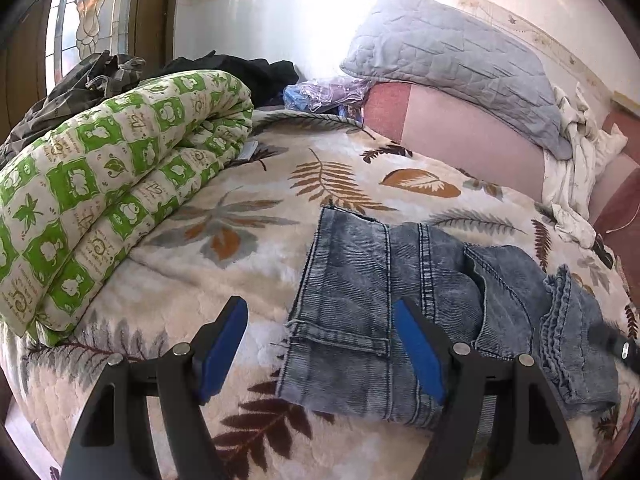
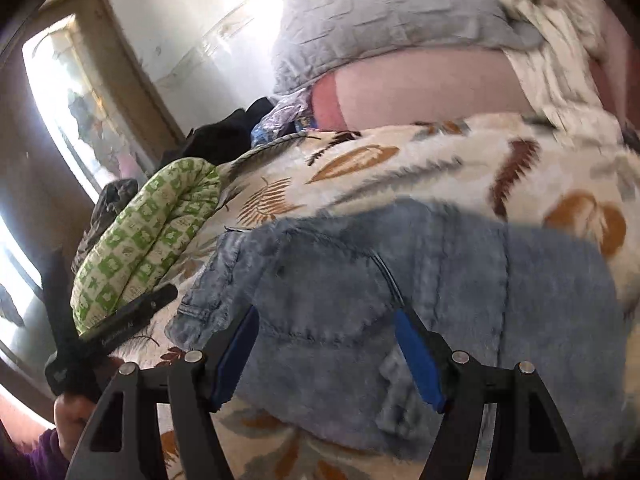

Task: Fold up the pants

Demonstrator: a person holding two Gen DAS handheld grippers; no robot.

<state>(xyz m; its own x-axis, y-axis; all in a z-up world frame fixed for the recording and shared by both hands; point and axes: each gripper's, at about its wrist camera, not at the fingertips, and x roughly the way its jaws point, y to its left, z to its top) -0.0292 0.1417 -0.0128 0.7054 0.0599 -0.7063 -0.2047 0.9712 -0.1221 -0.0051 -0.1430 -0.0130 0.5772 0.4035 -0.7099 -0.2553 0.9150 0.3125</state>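
Observation:
Light blue jeans (image 1: 420, 304) lie folded in a compact stack on the leaf-patterned blanket (image 1: 224, 240). My left gripper (image 1: 320, 312) is open and empty, hovering over the stack's left edge near a hem. In the right wrist view the jeans (image 2: 360, 304) fill the lower middle, blurred by motion. My right gripper (image 2: 326, 320) is open and empty just above them. The left gripper's handle (image 2: 120, 324) shows at the left of the right wrist view, held by a hand.
A rolled green-and-white quilt (image 1: 104, 184) lies on the left of the bed. A grey pillow (image 1: 452, 60) and white cloth (image 1: 576, 160) rest on the pink headboard (image 1: 460, 136). Dark clothes (image 1: 240, 68) and plastic bags (image 1: 320, 92) are piled at the back by the window.

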